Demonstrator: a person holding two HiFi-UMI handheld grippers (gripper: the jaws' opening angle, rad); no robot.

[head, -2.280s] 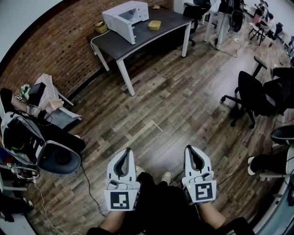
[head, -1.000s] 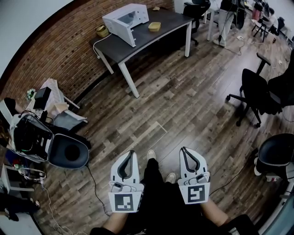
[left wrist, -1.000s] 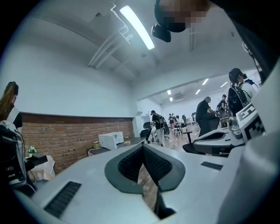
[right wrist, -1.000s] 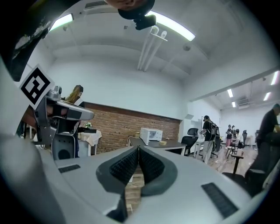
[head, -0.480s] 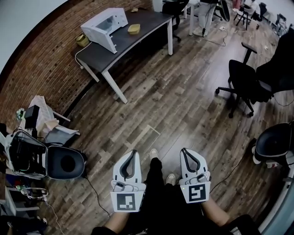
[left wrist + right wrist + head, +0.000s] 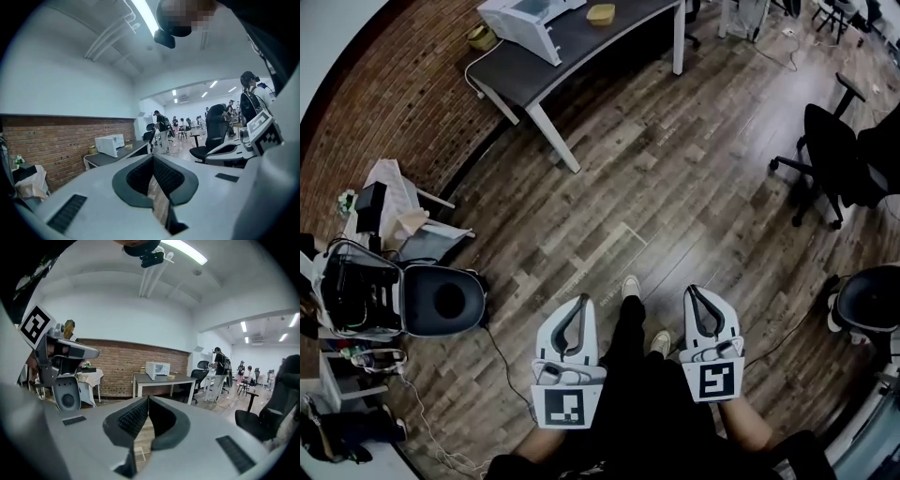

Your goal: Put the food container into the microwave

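Fingers point(image 6: 139, 177) of the left gripper point(image 6: 152, 158): clenched tip to tip, with nothing between them but a glimpse of floor. Those of the right gripper point(image 6: 148, 399): likewise clenched and empty. Both grippers are carried low in front of the person, side by side over the wooden floor point(image 6: 675, 187). Item sought: the food container point(image 6: 601, 13) (small, yellow, low-sided). It rests on the dark worktop point(image 6: 572, 56) at the top edge of the head view, near the white microwave point(image 6: 525, 17) but apart from it and outside it. Door of the microwave: appears shut, though the distance leaves this uncertain. Position relative to the fingers: well apart, with a broad stretch of open floor between. The container lies ahead of both grippers, and in the right gripper view it shows beyond the fingertips, to the right of the microwave. Progress: nothing of the task is done as far as visible; the container is untouched, unlifted and not inside. Outstanding, by judgement: reach the worktop, open the door, spread one pair of fingers round the container, carry it in, let go.
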